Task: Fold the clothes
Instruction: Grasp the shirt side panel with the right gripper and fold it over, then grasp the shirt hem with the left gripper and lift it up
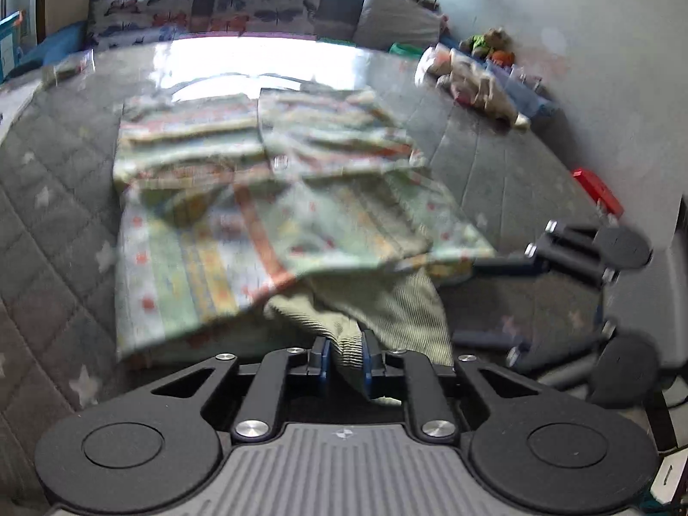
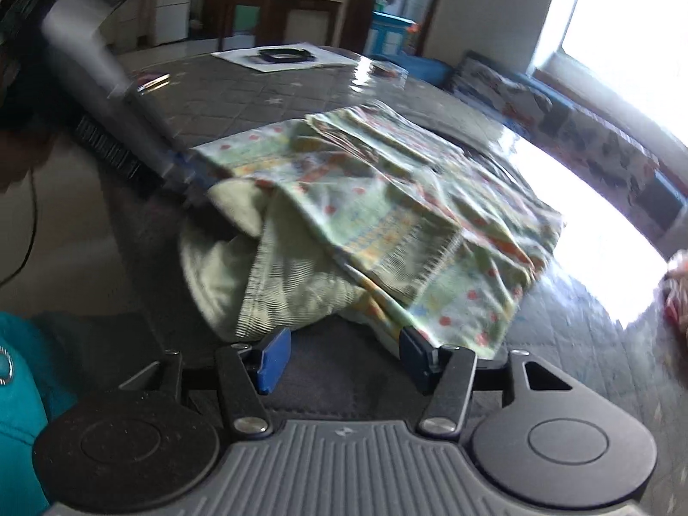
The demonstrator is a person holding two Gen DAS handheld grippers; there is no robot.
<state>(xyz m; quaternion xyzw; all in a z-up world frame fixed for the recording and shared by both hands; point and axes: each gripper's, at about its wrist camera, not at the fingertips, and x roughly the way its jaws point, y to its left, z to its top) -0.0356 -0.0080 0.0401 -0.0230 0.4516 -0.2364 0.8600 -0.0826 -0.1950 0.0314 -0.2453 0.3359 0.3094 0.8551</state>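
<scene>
A light green patterned garment (image 1: 275, 198) with orange and yellow prints lies partly folded on the grey quilted table; it also shows in the right wrist view (image 2: 387, 198). Its ribbed pale-green waistband (image 1: 387, 301) hangs at the near edge. My left gripper (image 1: 346, 354) is shut on the ribbed waistband and lifts it slightly. My right gripper (image 2: 339, 354) is open, its blue pads on either side of the garment's near edge (image 2: 301, 301), not closed on it. The right gripper shows in the left wrist view (image 1: 559, 296); the left gripper shows in the right wrist view (image 2: 189, 172).
The grey quilted table top (image 1: 56, 198) has a plastic cover with glare at the far side. Butterfly-print cushions (image 1: 258, 4) line a bench behind. Soft toys (image 1: 473, 77) and a red box (image 1: 597, 189) lie at the right. A paper with a dark ring (image 2: 284, 56) lies at the far end.
</scene>
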